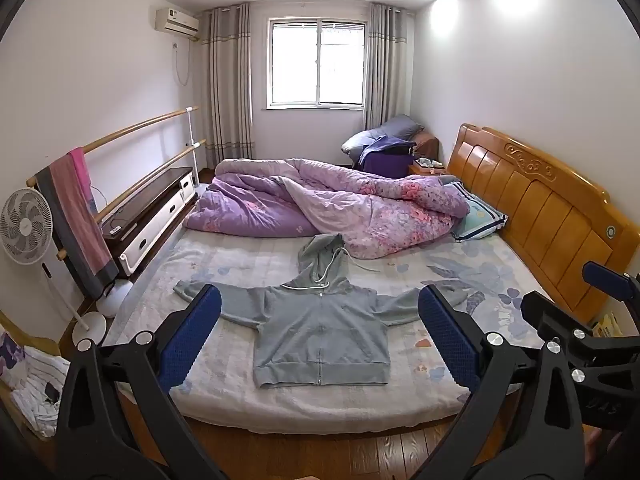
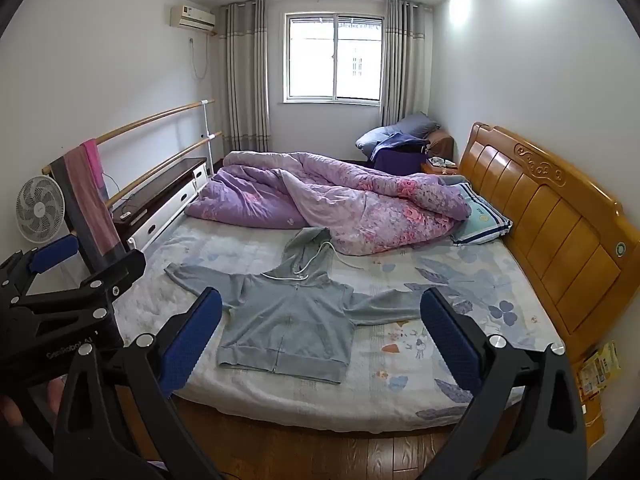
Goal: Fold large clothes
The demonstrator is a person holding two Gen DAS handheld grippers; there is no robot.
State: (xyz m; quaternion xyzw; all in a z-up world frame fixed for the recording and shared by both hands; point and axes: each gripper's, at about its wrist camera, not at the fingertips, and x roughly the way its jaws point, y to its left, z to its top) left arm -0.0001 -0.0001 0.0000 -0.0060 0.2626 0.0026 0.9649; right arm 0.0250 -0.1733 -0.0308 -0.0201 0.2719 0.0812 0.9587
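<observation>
home bedroom: bed (image 1: 224, 400) with wooden headboard (image 1: 540, 208), purple quilt (image 1: 320, 204), curtained window (image 1: 318, 62).

The bed (image 1: 224, 396) carries a flat grey hoodie (image 1: 320, 336), purple quilt (image 1: 328, 208), and pillow (image 1: 478, 216).

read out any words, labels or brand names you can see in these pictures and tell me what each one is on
"GenRobot.AI", roughly; blurred white print on the black body of the left gripper.
Yellow printed packets beside the orange wooden headboard: too blurred to read.
White wall air conditioner label: too small.
</observation>
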